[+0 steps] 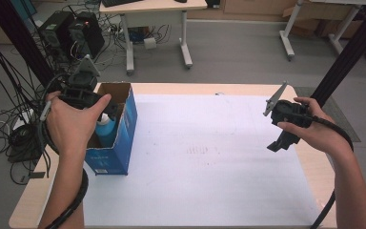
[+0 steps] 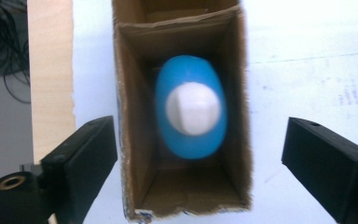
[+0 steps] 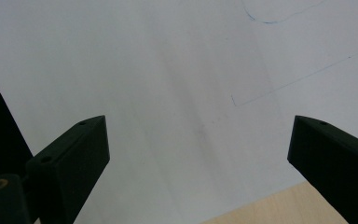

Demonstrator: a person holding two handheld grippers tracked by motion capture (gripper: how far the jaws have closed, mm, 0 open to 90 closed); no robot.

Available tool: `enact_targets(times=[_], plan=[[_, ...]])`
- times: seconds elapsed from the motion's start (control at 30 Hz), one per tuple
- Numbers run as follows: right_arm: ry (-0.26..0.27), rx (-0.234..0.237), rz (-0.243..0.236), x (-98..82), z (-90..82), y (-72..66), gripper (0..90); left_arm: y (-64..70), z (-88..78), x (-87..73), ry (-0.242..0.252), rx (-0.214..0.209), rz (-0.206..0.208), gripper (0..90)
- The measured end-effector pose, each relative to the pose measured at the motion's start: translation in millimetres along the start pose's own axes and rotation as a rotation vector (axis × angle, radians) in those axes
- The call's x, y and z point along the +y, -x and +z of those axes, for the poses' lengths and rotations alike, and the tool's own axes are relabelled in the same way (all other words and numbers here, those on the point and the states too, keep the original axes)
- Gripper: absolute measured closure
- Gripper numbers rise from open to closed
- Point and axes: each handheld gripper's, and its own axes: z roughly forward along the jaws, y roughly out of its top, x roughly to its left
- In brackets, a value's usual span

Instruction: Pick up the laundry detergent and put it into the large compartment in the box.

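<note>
With its jaws wide and empty, the left gripper (image 2: pixel 200 154) hung over the blue bottle (image 2: pixel 191 107) standing in the box (image 2: pixel 235 140) at nine o'clock; lifting straight clear seemed wisest, the right gripper (image 3: pixel 198 154) idling agape.

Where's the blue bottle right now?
The blue bottle stands upright inside the open cardboard box at the table's left edge, directly below the left gripper, whose jaws stand wide apart above the box.

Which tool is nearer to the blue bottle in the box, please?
Left. The left tool hangs open directly above the blue bottle; the right tool is far across the table.
</note>
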Motion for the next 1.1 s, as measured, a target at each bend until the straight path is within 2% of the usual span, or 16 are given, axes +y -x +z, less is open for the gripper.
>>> enact_targets(times=[0.2,0.33,0.73,0.87,1.1], plan=[[0.004,-0.002,-0.002,-0.2,-0.8,-0.1,5.4,16.0,-11.7,-1.0,0.011,-0.041,0.069,6.6],[0.006,-0.003,0.003,-0.9,-1.8,-0.2,5.4,31.7,-15.4,-3.4,0.025,-0.060,0.121,5.4],[0.000,-0.005,0.009,1.9,-1.0,1.8,5.4,76.4,-11.1,-8.3,0.005,-0.120,0.294,5.3],[-0.003,-0.006,0.006,3.3,-1.3,2.2,5.4,86.6,-10.8,-8.0,0.001,-0.133,0.333,5.2],[0.001,-0.011,0.010,0.6,-3.6,1.6,5.4,93.6,-13.0,-8.3,0.006,-0.141,0.351,5.2]])
